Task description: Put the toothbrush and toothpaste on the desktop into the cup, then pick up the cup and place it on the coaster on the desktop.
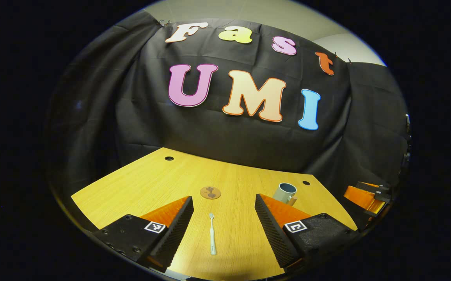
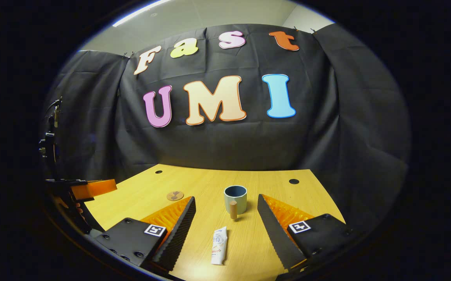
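The left gripper (image 1: 224,226) hangs over the bench (image 1: 139,183), jaws spread, with the toothbrush (image 1: 212,233) lying lengthwise between them, head toward the far edge. The right gripper (image 2: 225,228), jaws spread, frames the toothpaste (image 2: 219,246), cap nearest; beyond stands the cup (image 2: 235,199), the coaster (image 2: 175,195) farther left.
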Motion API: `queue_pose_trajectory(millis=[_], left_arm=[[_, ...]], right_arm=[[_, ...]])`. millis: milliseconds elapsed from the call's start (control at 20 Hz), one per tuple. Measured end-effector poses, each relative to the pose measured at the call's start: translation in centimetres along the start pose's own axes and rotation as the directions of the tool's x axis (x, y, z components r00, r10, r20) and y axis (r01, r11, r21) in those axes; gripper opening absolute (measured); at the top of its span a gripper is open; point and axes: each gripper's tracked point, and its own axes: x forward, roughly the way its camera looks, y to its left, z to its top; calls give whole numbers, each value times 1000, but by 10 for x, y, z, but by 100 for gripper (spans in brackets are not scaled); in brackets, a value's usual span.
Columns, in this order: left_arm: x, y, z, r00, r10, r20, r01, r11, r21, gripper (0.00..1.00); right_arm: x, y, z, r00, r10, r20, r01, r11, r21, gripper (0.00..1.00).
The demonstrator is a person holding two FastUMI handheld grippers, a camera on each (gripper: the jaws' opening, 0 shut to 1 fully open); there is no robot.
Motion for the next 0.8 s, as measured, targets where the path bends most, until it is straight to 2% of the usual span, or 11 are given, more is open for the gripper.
queue_pose_trajectory(millis=[100, 150, 250, 600, 800], left_arm=[[0, -1, -3, 1000, 10, -1, -10, 1000, -6, 94], [1, -4, -6, 1000, 13, -6, -13, 1000, -10, 94], [2, -7, -8, 1000, 18, -10, -18, 1000, -13, 94], [4, -8, -18, 999, 35, -22, -34, 999, 15, 94], [5, -8, -20, 999, 41, -22, -41, 999, -4, 94]], right_arm=[[3, -2, -3, 1000, 12, -10, -12, 1000, 14, 98], [5, -3, -4, 1000, 15, -14, -14, 1000, 20, 94], [8, -6, -7, 1000, 19, -24, -19, 1000, 24, 98], [17, -4, -22, 996, 61, -62, -61, 998, -2, 98], [20, 4, -36, 989, 99, -110, -100, 995, -2, 98]])
